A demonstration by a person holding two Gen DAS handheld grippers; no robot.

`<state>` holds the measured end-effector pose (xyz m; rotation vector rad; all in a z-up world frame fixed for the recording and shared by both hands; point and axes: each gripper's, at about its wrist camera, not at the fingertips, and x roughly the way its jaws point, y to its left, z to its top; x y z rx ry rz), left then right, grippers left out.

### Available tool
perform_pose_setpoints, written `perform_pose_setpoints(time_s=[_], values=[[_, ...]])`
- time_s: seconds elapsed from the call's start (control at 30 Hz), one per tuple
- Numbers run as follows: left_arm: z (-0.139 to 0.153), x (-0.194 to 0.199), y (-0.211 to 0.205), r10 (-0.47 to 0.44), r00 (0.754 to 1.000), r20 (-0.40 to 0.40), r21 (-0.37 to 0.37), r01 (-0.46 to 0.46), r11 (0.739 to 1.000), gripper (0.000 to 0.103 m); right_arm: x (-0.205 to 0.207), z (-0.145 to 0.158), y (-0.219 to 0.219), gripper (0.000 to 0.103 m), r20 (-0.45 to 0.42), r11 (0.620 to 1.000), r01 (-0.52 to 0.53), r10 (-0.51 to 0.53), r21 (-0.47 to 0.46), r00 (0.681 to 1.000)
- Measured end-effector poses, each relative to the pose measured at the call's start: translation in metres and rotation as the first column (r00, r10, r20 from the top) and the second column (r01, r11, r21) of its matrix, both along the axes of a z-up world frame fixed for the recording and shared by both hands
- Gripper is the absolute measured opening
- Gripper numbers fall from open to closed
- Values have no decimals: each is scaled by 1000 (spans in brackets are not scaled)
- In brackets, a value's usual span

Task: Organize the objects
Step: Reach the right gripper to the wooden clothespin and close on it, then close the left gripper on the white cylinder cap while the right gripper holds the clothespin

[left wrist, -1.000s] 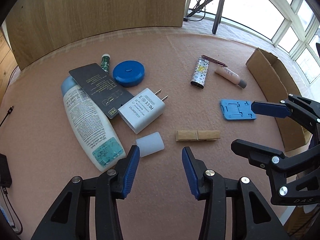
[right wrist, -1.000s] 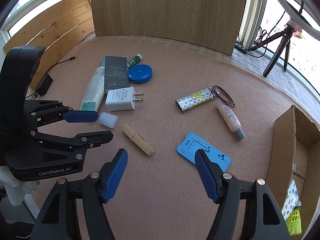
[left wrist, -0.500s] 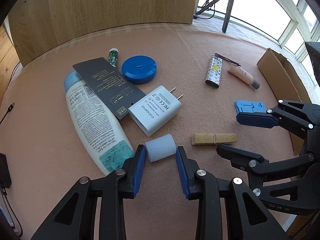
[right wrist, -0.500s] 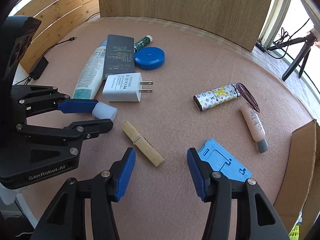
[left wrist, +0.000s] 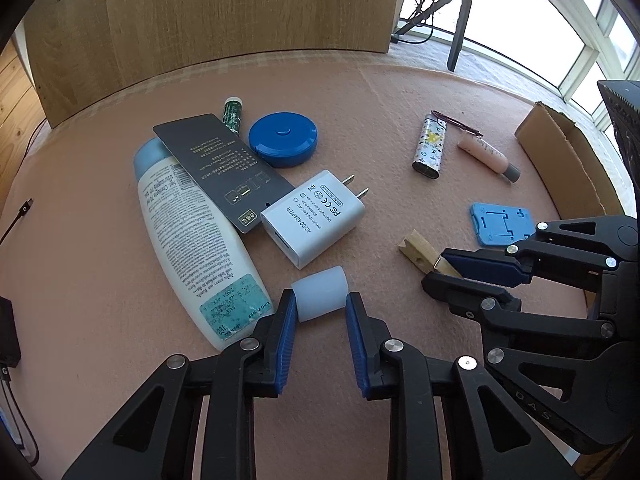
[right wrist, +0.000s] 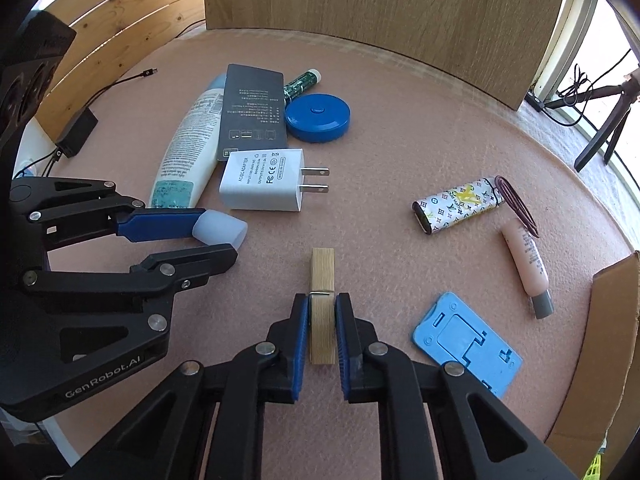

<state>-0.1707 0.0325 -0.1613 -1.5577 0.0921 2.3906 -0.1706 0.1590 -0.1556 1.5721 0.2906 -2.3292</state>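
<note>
My left gripper (left wrist: 320,304) has its jaws around a small white plastic cap (left wrist: 320,294) on the pink felt table; the pads touch its sides. The cap also shows in the right wrist view (right wrist: 222,229) between the left fingers. My right gripper (right wrist: 322,312) is shut on a wooden clothespin (right wrist: 322,280) that lies on the table, pointing away; it also shows in the left wrist view (left wrist: 420,250). A white AC adapter (left wrist: 314,218) lies just behind the cap.
A white lotion bottle (left wrist: 192,240), a dark card (left wrist: 222,168), a blue round case (left wrist: 283,140), a green tube (left wrist: 233,114), a patterned lighter (right wrist: 460,204), a pink tube (right wrist: 526,260) and a blue phone stand (right wrist: 466,344) lie around. A cardboard box (left wrist: 568,168) stands at the right.
Both grippers moved forward and closed: the left one onto the white cap, the right one onto the clothespin, which turned to lie along the right fingers.
</note>
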Motion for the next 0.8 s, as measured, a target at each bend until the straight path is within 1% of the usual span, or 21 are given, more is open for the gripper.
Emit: perform_pose_setpoints(time_s=[0.2, 0.3, 0.37, 0.5, 0.6, 0.63, 0.67, 0.7, 0.73, 0.77, 0.8], values=[[3, 8, 0, 6, 1000, 3, 14, -6, 1000, 25, 10, 2, 7, 12, -2, 999, 28, -28, -29, 1000], [9, 14, 1, 5, 1000, -2, 19, -5, 1000, 17, 19, 6, 15, 12, -10, 997, 55, -55, -55, 998], [12, 17, 2, 4, 1000, -7, 23, -4, 1000, 7, 26, 11, 23, 12, -15, 993, 78, -80, -84, 997], [10, 21, 6, 2, 1000, -7, 13, -2, 1000, 7, 44, 20, 39, 12, -26, 985, 124, -128, -123, 991], [8, 21, 1, 31, 1000, -6, 45, -30, 999, 7, 56, 24, 51, 12, -24, 977, 154, -159, -146, 987], [8, 20, 0, 37, 999, -5, 53, -37, 998, 13, 60, 26, 54, 12, -26, 976, 160, -166, -148, 986], [9, 19, 0, 44, 999, -6, 59, -43, 997, 29, 64, 27, 57, 12, -28, 974, 167, -173, -151, 985], [11, 18, 0, 51, 999, -15, 66, -50, 997, 39, 67, 28, 60, 12, -28, 973, 174, -180, -154, 983], [13, 18, 2, 57, 998, -33, 68, -54, 996, 55, 70, 29, 62, 12, -28, 971, 181, -188, -156, 982], [14, 17, 4, 59, 997, -45, 62, -56, 997, 58, 72, 29, 65, 12, -27, 969, 187, -194, -159, 981], [13, 15, 6, 52, 998, -43, 55, -50, 997, 58, 74, 30, 67, 12, -27, 968, 192, -198, -160, 980]])
